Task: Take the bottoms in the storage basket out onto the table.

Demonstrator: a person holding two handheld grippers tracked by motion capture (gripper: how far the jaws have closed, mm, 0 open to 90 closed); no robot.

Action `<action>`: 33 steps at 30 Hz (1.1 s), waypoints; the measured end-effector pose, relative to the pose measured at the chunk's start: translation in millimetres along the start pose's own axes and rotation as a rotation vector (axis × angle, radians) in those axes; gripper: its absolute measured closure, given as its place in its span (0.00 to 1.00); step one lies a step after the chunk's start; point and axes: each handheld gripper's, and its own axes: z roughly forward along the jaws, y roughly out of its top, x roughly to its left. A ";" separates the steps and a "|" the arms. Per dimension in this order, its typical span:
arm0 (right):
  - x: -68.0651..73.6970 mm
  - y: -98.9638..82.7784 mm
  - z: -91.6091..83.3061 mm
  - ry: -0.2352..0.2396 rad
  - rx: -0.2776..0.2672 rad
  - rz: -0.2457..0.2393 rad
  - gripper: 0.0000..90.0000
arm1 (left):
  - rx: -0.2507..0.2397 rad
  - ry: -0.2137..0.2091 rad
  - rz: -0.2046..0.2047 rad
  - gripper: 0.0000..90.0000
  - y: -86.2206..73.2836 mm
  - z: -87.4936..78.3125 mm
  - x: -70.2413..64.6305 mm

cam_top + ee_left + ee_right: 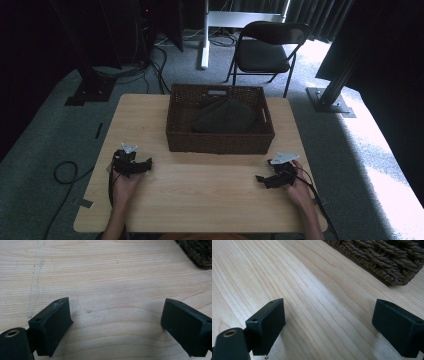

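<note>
Carpet (45, 140), grey, was seen around a pale wooden worktop (200, 200) set in a dim room. A black folding chair (265, 47) was placed on the floor beyond the far edge of the worktop, with a white post (205, 35) to its left. A dark woven basket (220, 142) was set at the middle of the far half of the worktop, its near wall facing the person. A dark bundle of cloth (222, 117) was lodged inside the basket, against its right half; what kind of cloth it was could not be told.

The left hand-held gripper (148, 164) was held low over the worktop at the near left, near the basket's near left corner but apart from it, pointing to the right. Its jaws were spread wide apart in the left gripper view, with bare wood between them and a corner of the basket (197, 252) at the upper right. The right hand-held gripper (260, 178) was held at the near right, in front of the basket's near right corner and apart from it, pointing to the left. Its jaws were likewise spread wide over bare wood in the right gripper view, with the basket's weave (382, 257) across the top. A grey three-cornered plate was carried on top of each gripper.
</note>
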 end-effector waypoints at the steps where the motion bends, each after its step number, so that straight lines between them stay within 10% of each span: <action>1: 0.0 0.0 0.0 0.000 0.000 0.000 0.12 | 0.000 0.001 -0.001 0.10 -0.1 0.0 -0.1; 21: 3.9 0.0 0.0 0.008 0.000 -0.009 0.12 | 0.054 -0.070 0.092 0.30 6.2 -7.6 1.4; 33: 6.5 -2.1 -2.0 0.005 -0.002 -0.007 0.12 | 0.029 -0.113 0.065 0.34 18.7 -23.2 11.1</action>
